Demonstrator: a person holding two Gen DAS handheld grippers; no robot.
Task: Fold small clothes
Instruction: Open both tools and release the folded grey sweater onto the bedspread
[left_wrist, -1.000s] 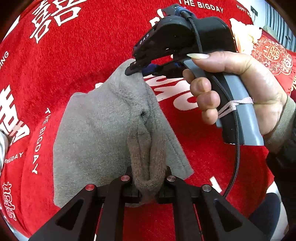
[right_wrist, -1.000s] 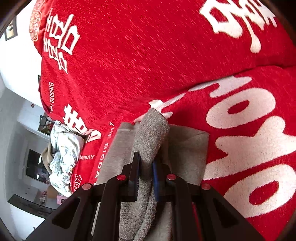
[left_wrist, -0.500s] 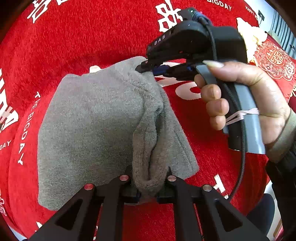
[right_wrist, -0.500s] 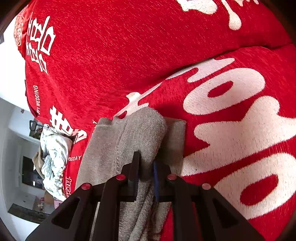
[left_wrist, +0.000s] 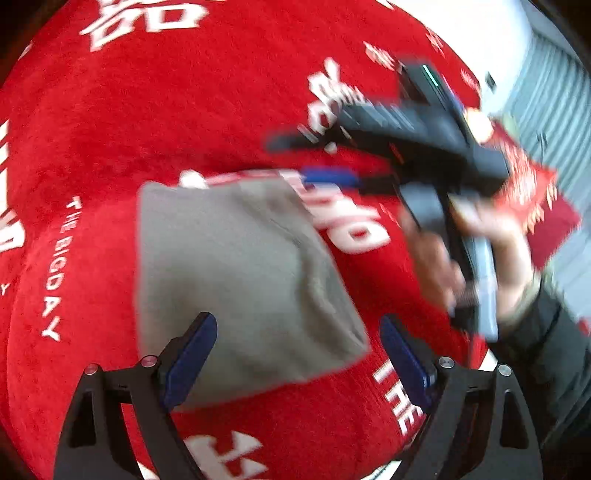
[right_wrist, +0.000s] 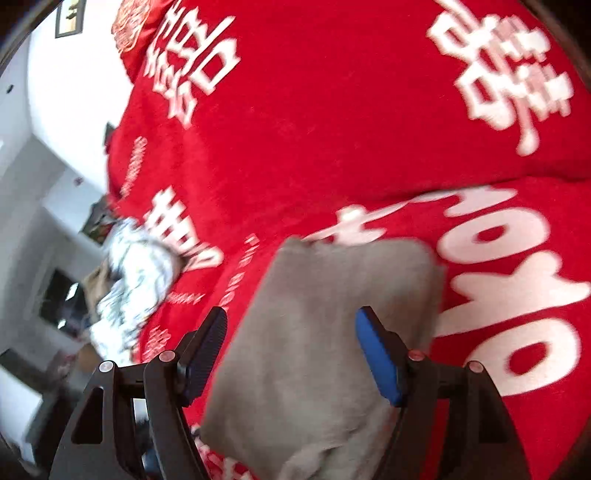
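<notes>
A small grey knitted garment (left_wrist: 240, 280) lies folded flat on the red blanket (left_wrist: 184, 129). My left gripper (left_wrist: 297, 332) hovers over its near edge with jaws opening wide, and its pads press on nothing. In the left wrist view, my blurred right gripper (left_wrist: 310, 158) is off the cloth's far corner, jaws apart, with a person's hand (left_wrist: 509, 258) on its handle. In the right wrist view the grey garment (right_wrist: 325, 332) lies beneath the right gripper (right_wrist: 291, 321), whose jaws are opening and clear of the fabric.
The red blanket (right_wrist: 332, 129) with white lettering covers the whole surface. A heap of pale patterned clothes (right_wrist: 133, 280) lies at its left edge, where the bed drops off to the room's floor. A red embroidered cushion (left_wrist: 524, 184) sits at the far right.
Both grippers were shut on a raised ridge of the grey garment. Both have let go, opened wide and pulled up and back. The garment now lies flat.
</notes>
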